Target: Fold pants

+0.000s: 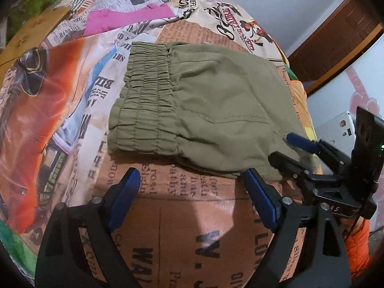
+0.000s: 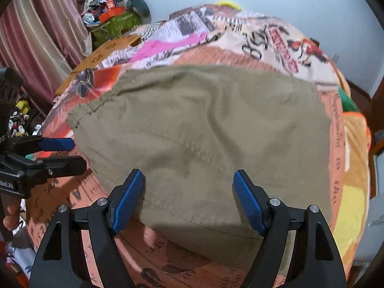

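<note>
We see the olive pants (image 1: 201, 110) lying folded on the printed bedspread (image 1: 168, 228), waistband to the left. Our left gripper (image 1: 192, 187) hovers just short of their near edge, fingers spread wide and holding nothing. Our right gripper (image 2: 188, 196) is also spread, over the near edge of the pants, and grips nothing.

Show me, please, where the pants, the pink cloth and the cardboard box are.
pants (image 1: 216, 100), left wrist view, on the flat olive fabric.
pink cloth (image 1: 124, 19), left wrist view, on its middle.
cardboard box (image 1: 28, 36), left wrist view, on its top.
</note>
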Demonstrator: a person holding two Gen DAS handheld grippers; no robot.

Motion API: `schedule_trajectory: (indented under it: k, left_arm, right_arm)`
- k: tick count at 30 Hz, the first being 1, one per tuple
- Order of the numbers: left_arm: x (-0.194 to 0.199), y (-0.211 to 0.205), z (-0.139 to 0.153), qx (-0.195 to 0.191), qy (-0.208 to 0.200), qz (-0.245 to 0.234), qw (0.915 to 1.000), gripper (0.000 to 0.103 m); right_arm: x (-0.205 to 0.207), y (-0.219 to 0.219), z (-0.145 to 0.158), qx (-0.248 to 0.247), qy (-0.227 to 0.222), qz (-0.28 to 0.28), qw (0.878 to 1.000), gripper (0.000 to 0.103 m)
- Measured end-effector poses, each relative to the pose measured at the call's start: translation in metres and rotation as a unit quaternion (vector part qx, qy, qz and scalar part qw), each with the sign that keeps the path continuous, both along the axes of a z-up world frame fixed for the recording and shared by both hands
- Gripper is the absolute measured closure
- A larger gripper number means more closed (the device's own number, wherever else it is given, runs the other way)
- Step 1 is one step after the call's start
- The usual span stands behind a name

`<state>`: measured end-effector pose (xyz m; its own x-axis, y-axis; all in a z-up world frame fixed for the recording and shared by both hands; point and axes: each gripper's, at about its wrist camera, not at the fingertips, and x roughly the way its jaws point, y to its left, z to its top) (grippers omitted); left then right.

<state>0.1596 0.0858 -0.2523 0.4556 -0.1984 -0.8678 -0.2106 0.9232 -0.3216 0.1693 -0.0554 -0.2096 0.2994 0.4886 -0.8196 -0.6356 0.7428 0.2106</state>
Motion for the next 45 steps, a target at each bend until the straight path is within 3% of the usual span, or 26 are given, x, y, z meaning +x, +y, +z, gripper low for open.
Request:
schedule_trajectory:
  k: [3,9,15,18,21,22,26,27,33,37,41,45]
  left_arm:
    - [0.006,0.003,-0.001,-0.028,0.003,0.003,0.9996,0.008]
    - [0.020,0.016,-0.005,-0.100,0.006,0.025,0.9947,0.001]
    - [0.040,0.037,-0.014,-0.166,0.016,0.060,0.9842,0.001]
    - [0.047,0.050,-0.018,-0.207,0.016,0.088,0.9743,0.001]
    - [0.051,0.056,-0.020,-0.219,0.012,0.104,0.9701,0.003]
    - [0.051,0.058,-0.019,-0.213,0.011,0.112,0.9706,0.007]
    - [0.048,0.059,-0.014,-0.142,0.013,0.138,0.9800,0.055]
    - [0.048,0.060,-0.015,-0.135,0.014,0.139,0.9810,0.058]
    - [0.041,0.057,-0.007,-0.097,-0.008,0.131,0.9866,0.067]
    - [0.041,0.045,0.011,-0.017,-0.036,0.117,0.9924,0.069]
    - [0.033,0.038,0.032,0.073,-0.066,0.103,0.9897,0.069]
    - [0.023,0.053,0.042,0.103,-0.075,0.116,0.9850,0.069]
  right_arm:
    - [0.005,-0.005,-0.004,0.021,0.034,-0.005,0.999,0.028]
    - [0.001,-0.003,-0.004,0.020,0.027,0.002,0.999,0.028]
    - [0.004,-0.005,-0.007,0.028,0.032,0.006,0.999,0.026]
    - [0.004,-0.005,-0.007,0.031,0.032,0.007,0.999,0.026]
    - [0.004,-0.006,-0.007,0.033,0.033,0.007,0.999,0.026]
    - [0.004,-0.006,-0.007,0.034,0.033,0.007,0.999,0.026]
    - [0.004,-0.006,-0.007,0.036,0.033,0.007,0.999,0.025]
    - [0.004,-0.006,-0.007,0.036,0.033,0.006,0.999,0.025]
    - [0.004,-0.007,-0.007,0.036,0.032,0.005,0.999,0.026]
    - [0.004,-0.012,-0.003,0.037,0.032,-0.007,0.999,0.028]
    - [0.005,-0.023,0.005,0.044,0.028,-0.023,0.998,0.028]
    - [0.005,-0.038,0.012,0.056,0.024,-0.048,0.997,0.028]
